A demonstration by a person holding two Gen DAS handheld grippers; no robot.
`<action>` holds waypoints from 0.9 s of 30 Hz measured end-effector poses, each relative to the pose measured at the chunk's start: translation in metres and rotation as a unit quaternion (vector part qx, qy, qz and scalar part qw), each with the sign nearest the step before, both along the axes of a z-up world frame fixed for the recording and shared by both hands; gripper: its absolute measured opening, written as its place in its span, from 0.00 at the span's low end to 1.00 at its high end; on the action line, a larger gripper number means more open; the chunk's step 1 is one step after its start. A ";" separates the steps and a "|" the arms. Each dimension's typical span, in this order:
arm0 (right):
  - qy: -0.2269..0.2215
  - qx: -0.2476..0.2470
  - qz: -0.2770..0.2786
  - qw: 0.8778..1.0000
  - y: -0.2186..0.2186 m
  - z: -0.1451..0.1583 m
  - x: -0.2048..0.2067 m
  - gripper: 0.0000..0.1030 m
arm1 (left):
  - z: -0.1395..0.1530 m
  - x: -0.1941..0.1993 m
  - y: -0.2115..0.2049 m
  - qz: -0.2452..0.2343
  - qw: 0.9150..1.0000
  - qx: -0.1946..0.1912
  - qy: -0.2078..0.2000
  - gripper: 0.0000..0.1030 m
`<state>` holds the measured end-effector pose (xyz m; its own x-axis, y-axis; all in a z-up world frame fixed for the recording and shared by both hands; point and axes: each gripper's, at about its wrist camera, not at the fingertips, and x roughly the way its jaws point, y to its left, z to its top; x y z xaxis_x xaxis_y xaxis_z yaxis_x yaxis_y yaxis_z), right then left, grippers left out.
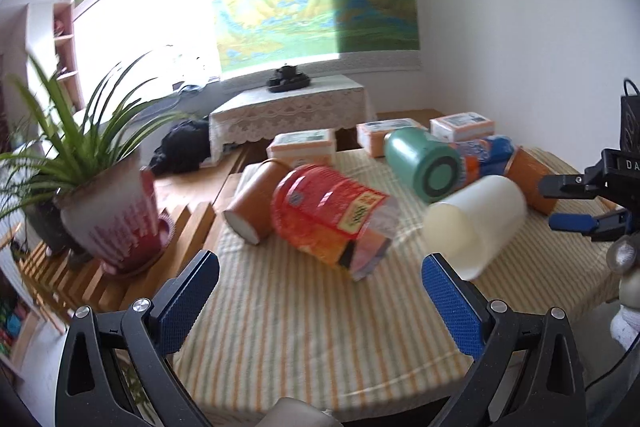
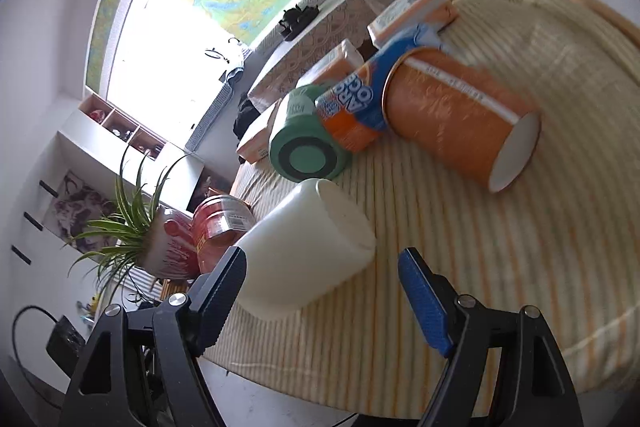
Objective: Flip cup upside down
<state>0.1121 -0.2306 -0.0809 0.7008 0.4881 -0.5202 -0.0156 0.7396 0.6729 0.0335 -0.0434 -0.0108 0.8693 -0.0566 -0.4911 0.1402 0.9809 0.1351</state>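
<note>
A white cup (image 1: pixel 476 219) lies on its side on the striped tablecloth (image 1: pixel 304 315), its mouth toward my left gripper. It also shows in the right wrist view (image 2: pixel 304 247), just ahead of my right gripper (image 2: pixel 322 287), whose open blue-padded fingers (image 2: pixel 424 301) stand apart from it on either side. My left gripper (image 1: pixel 320 291) is open and empty over the near part of the cloth, short of the cup. My right gripper also shows at the right edge of the left wrist view (image 1: pixel 576 203).
On the cloth lie an orange paper cup (image 2: pixel 460 123), another orange cup (image 1: pixel 256 203), a green can (image 1: pixel 424 163), a blue-orange snack pack (image 2: pixel 356 103) and a red jar (image 1: pixel 332 215). Orange-white boxes (image 1: pixel 304 147) line the far edge. A potted plant (image 1: pixel 108 203) stands left.
</note>
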 end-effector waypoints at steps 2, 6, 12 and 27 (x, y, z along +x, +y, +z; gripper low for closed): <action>-0.014 -0.028 -0.006 1.000 -0.001 0.006 -0.009 0.73 | 0.003 0.003 -0.013 -0.023 1.000 0.014 0.000 0.99; -0.032 -0.123 -0.031 0.991 0.006 0.011 -0.036 0.73 | 0.010 0.015 -0.046 -0.082 0.995 0.057 0.011 0.99; -0.051 -0.219 -0.076 0.971 0.008 0.015 -0.069 0.73 | 0.016 0.040 -0.106 -0.170 0.970 0.169 0.037 0.99; -0.064 -0.274 -0.117 0.952 -0.015 0.021 -0.100 0.73 | 0.006 0.097 -0.174 -0.264 0.908 0.294 0.138 0.99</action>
<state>0.0121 -0.2452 -0.0596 0.8322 -0.0106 -0.5543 0.1374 0.9726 0.1876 0.1307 -0.2171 -0.0047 0.6369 -0.0875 -0.7660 0.6780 0.5365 0.5025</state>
